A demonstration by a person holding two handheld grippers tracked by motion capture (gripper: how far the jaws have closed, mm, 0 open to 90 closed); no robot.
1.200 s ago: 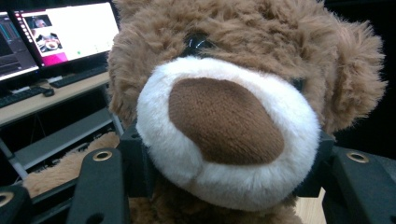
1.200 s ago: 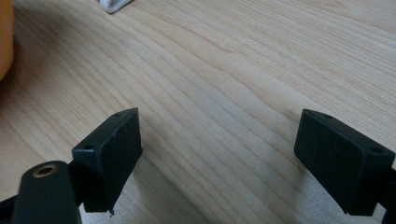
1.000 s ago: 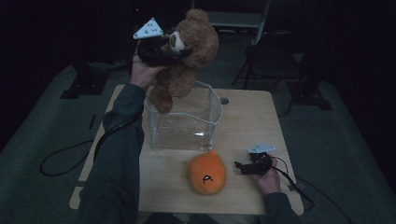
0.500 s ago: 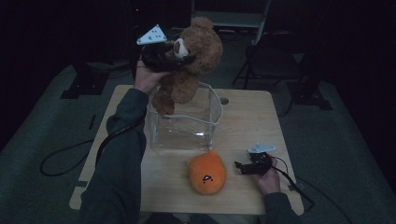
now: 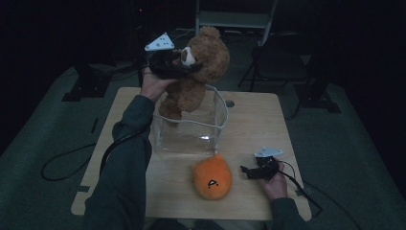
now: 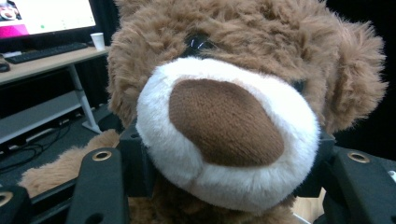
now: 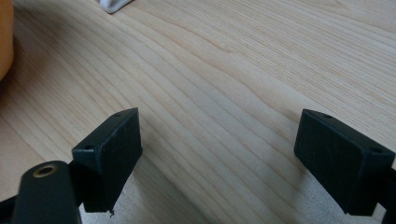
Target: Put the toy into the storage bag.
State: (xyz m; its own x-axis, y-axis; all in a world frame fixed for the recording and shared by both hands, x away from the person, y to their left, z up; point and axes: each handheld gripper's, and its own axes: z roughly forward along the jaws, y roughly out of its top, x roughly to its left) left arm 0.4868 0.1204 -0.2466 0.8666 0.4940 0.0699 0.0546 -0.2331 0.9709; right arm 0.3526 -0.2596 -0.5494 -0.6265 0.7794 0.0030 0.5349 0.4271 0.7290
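1. My left gripper (image 5: 178,64) is raised above the far left corner of the pale wooden table (image 5: 249,120), its grey three-cornered plate on top; its jaws are clamped on the white muzzle of the fluffy brown teddy bear (image 5: 198,72), one black jaw on each side of the snout, held fairly wide by the plush between them.
2. In the left gripper view the bear's face sits right before the camera, brown nose in the middle and dark eyes above; the muzzle bulges out between the two jaws.
3. The bear hangs from that grip, head up and body down; its legs dangle at the far left rim of the clear, square plastic container (image 5: 218,122), which stands on the table's middle; I cannot tell whether the feet touch the rim.
4. A round orange plush toy (image 5: 212,177) with a small dark mark lies on the table just in front of the container, nearer me.
5. My right gripper (image 5: 248,171) rests low at the table's near right, just beside the orange toy; its jaws stand wide apart with bare wood between them, holding nothing.
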